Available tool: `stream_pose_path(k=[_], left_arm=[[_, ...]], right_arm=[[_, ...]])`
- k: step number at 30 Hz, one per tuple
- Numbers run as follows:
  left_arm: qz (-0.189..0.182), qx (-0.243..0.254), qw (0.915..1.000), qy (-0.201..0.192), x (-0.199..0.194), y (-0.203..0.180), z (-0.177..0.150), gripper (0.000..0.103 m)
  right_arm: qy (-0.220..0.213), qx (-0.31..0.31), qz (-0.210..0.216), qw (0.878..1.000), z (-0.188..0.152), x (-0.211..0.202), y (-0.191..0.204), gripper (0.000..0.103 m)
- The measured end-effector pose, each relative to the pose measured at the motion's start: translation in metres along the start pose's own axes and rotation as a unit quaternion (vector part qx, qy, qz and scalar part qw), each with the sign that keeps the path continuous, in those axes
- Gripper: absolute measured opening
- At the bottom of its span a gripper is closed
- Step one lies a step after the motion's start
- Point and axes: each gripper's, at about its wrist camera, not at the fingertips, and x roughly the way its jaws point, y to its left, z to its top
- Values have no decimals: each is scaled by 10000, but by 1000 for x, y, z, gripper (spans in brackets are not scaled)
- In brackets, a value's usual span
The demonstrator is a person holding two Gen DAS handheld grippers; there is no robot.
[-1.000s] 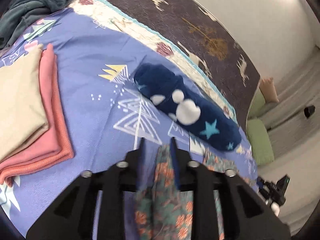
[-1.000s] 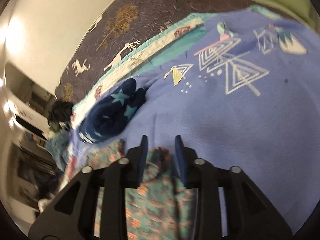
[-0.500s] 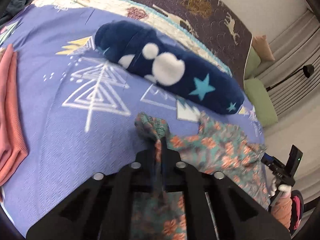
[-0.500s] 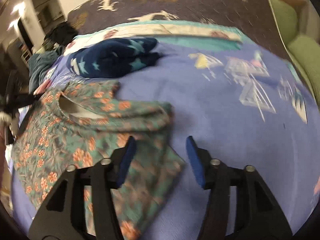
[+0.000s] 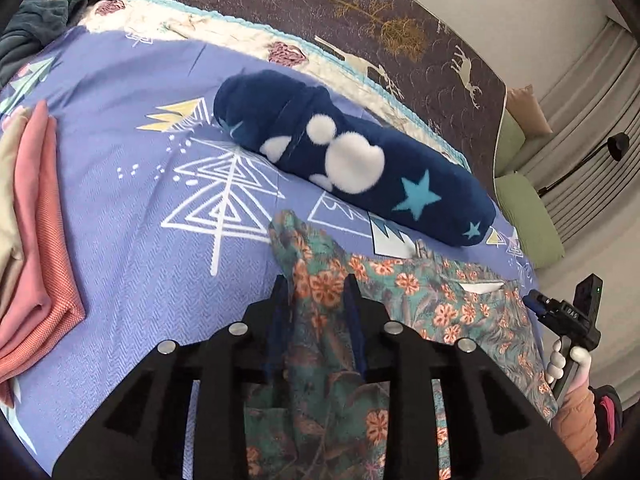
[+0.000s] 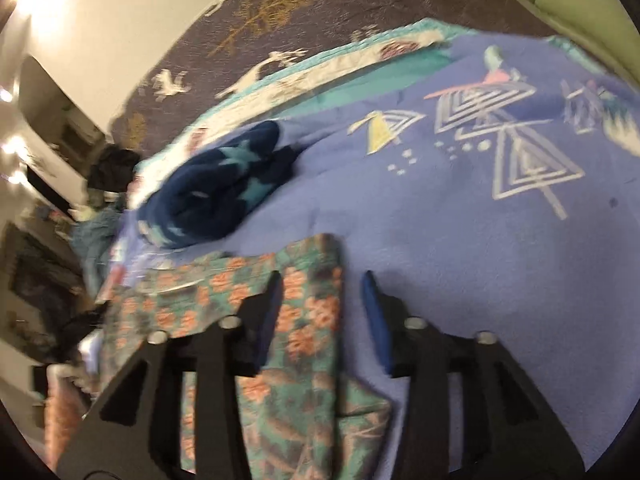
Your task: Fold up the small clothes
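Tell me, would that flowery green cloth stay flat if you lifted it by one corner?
Probably not. The floral garment already bunches into soft folds between the left gripper's fingers, so it would likely droop and hang. It looks thin and light, lying wrinkled on the purple blanket, so a push would probably crumple it rather than slide it.

I see soft woven cloth on the lilac bedspread (image 5: 120, 216) — the navy roll (image 5: 352, 168) looks plush, fleecy; the floral garment (image 5: 420, 304) thin, matt; the left gripper (image 5: 316, 292) matt black plastic.
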Motion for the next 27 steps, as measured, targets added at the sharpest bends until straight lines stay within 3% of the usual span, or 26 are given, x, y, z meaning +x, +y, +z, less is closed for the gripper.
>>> stream_pose_path(k=[5,6,7,9,12,14,15,17,20,22,24,27], left_arm=[[36,78,9998,162,11,-5,3,30],[42,100,9998,161,12,-7,4,24],[-15,144,9998,121,12,-9,6,1],[-29,224,9997,-45,6,-14,7,2],[44,409,9979,-509,-12,-15,7,2],[241,241,9984,-452,-7,-5,8,2],[291,166,9988,-354,-1,-1,8,2],[369,83,9991,-182,8,5,5,2],[402,94,9990,-171,1,7,-1,6],[400,61,9990,-212,-14,7,-4,18],[263,97,9990,-345,-36,6,-12,23],[67,333,9976,-610,-82,-4,-42,41]], right_arm=[[288,-167,179,9993,9,14,10,55],[347,-288,49,9990,9,19,15,43],[380,-440,-41,9983,8,24,21,5],[201,-628,-140,9977,8,17,30,4],[-694,-400,281,9964,18,-23,24,4],[-650,-67,152,9977,25,-21,7,7],[-353,34,-141,9993,26,-7,-2,12],[-24,130,-510,9986,21,7,-11,12],[-96,245,-127,9996,5,-4,-14,27],[-189,233,-24,9995,-8,-24,-14,28],[-201,113,109,9997,-29,-54,-12,28],[-225,-16,270,9994,-66,-97,-14,28]])
